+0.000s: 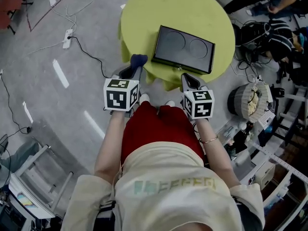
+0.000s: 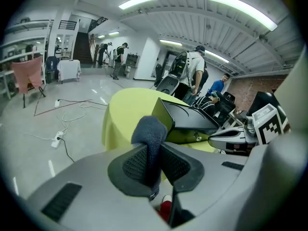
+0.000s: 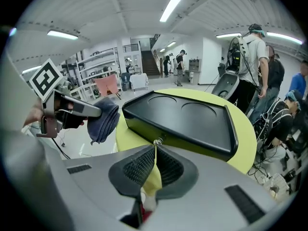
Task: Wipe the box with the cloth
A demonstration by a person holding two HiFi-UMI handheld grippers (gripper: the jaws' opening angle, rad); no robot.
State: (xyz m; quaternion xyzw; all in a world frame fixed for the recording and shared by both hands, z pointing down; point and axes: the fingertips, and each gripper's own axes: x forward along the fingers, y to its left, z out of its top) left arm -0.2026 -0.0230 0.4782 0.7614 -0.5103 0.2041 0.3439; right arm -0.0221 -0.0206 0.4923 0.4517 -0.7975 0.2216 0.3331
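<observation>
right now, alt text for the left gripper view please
The left claw is shut on a dark blue cloth. Beyond it a black box sits on a round yellow-green table, the right claw at the table's edge, people standing in the hall behind.

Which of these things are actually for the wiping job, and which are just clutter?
For the job: black box, blue cloth, left gripper holding it, yellow table underneath.
Lying about: white power strip on the floor, black bags beside the table.
</observation>
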